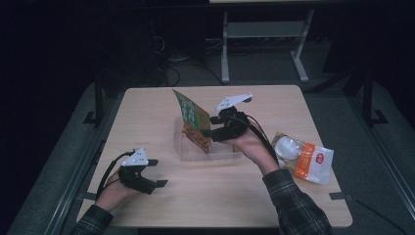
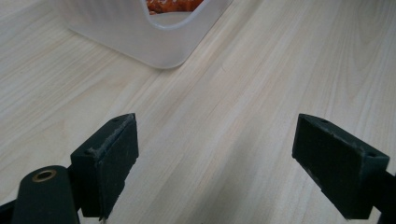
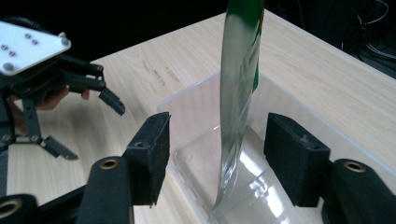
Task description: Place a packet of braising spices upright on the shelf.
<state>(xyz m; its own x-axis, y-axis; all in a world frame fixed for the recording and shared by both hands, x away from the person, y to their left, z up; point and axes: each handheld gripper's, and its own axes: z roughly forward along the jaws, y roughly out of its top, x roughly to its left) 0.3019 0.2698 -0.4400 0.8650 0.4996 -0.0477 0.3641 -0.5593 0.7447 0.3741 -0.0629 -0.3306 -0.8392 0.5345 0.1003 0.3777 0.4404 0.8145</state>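
A green and orange snack packet (image 1: 192,120) stands on edge in a clear plastic bin (image 1: 183,149) at the middle of the table. My right gripper (image 1: 208,133) reaches in from the right. Its jaws stand open on either side of the packet (image 3: 240,93), with a gap showing at each pad. The bin's rim (image 3: 196,116) lies just below them. My left gripper (image 1: 157,172) rests low at the front left, open and with nothing in it (image 2: 215,158). In the left gripper view a corner of the bin (image 2: 126,32) lies ahead. The right gripper view also shows the left gripper (image 3: 91,129), farther off.
A white and orange bag (image 1: 306,159) lies at the table's right edge. Bare wood (image 1: 220,191) runs between my hands and the front edge. Beyond the far edge stand metal frame legs (image 1: 225,49) on a dark floor.
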